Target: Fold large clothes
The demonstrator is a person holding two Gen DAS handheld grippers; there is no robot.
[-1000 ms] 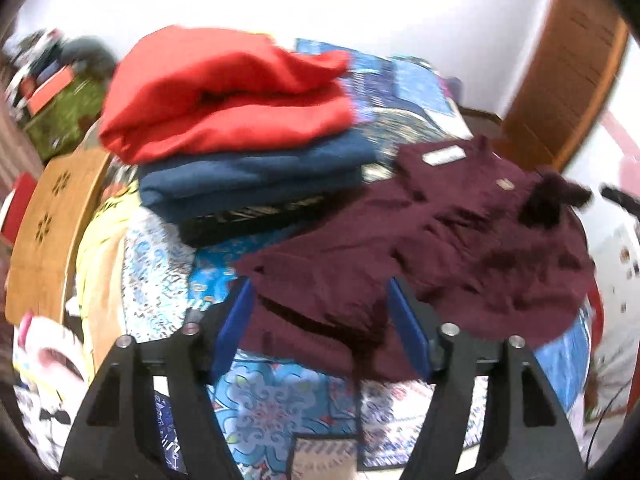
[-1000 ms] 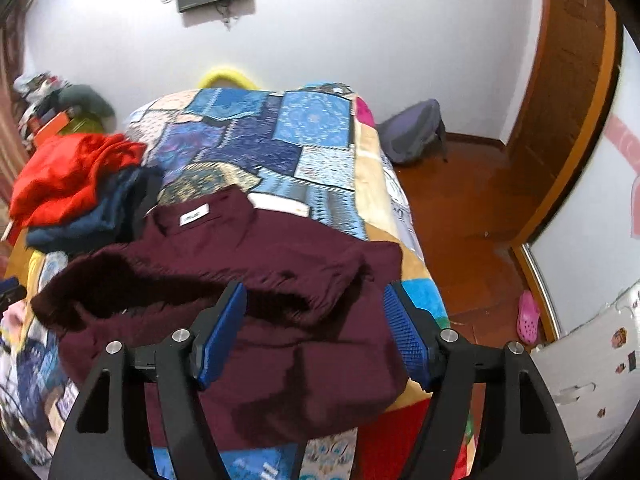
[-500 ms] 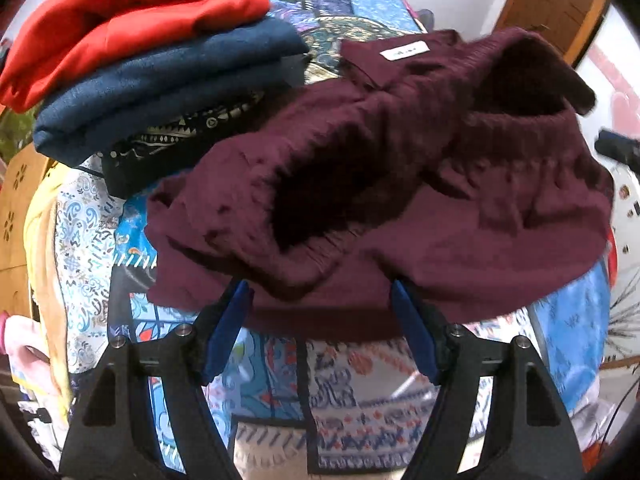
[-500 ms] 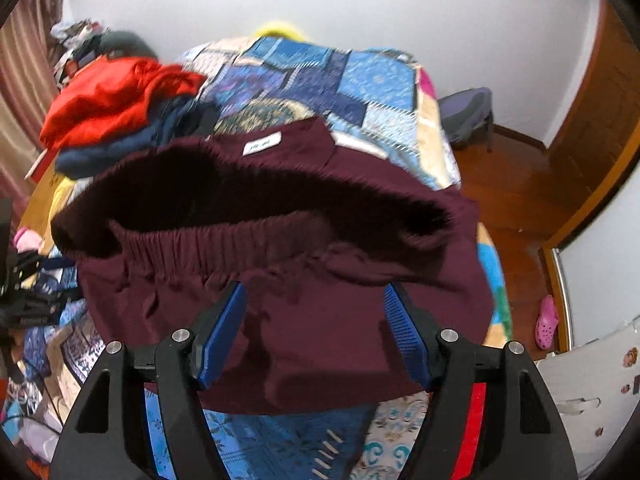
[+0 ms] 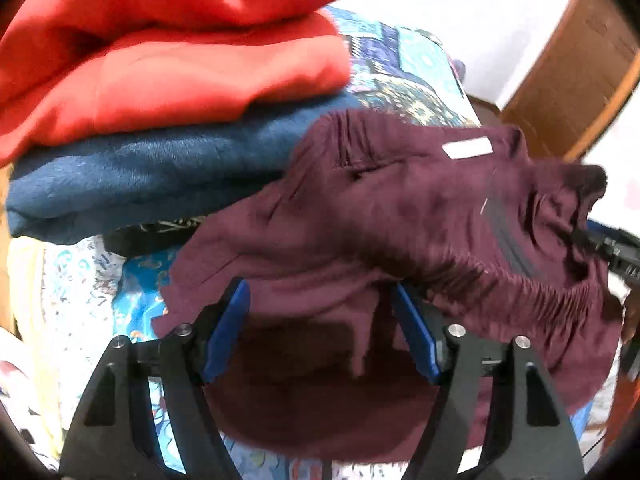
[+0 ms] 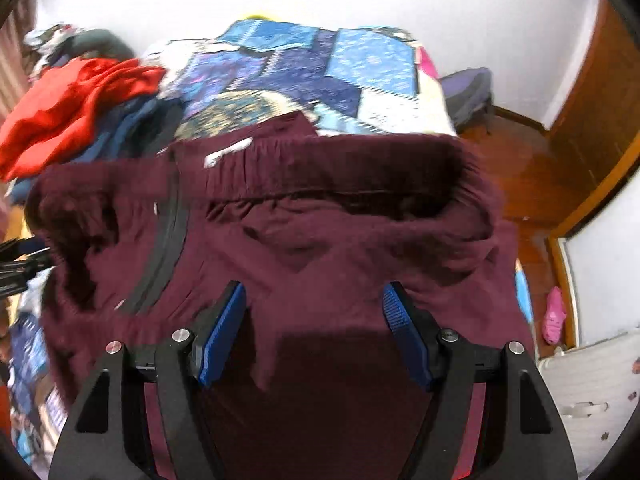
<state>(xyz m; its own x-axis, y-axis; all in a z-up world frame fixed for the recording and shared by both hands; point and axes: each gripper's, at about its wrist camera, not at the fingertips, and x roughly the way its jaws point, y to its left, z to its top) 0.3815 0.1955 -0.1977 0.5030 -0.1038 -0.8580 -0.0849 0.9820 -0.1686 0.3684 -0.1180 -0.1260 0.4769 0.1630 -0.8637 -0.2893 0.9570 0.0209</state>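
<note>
Both grippers are showing spread jaws: left gripper (image 5: 320, 332) and right gripper (image 6: 314, 330) are hanging over the maroon garment (image 6: 320, 248), gripping nothing. It is lying bunched on the patchwork bed (image 6: 304, 64), beside the folded stack (image 5: 168, 92).

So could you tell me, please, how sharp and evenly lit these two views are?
Left wrist view: motion blur smears the maroon garment and red pile; gripper fingers stay sharp. Right wrist view: garment and quilt soft, wall washed out bright, fisheye bends the door frame; dark shadow under the cloth near the gripper.
</note>
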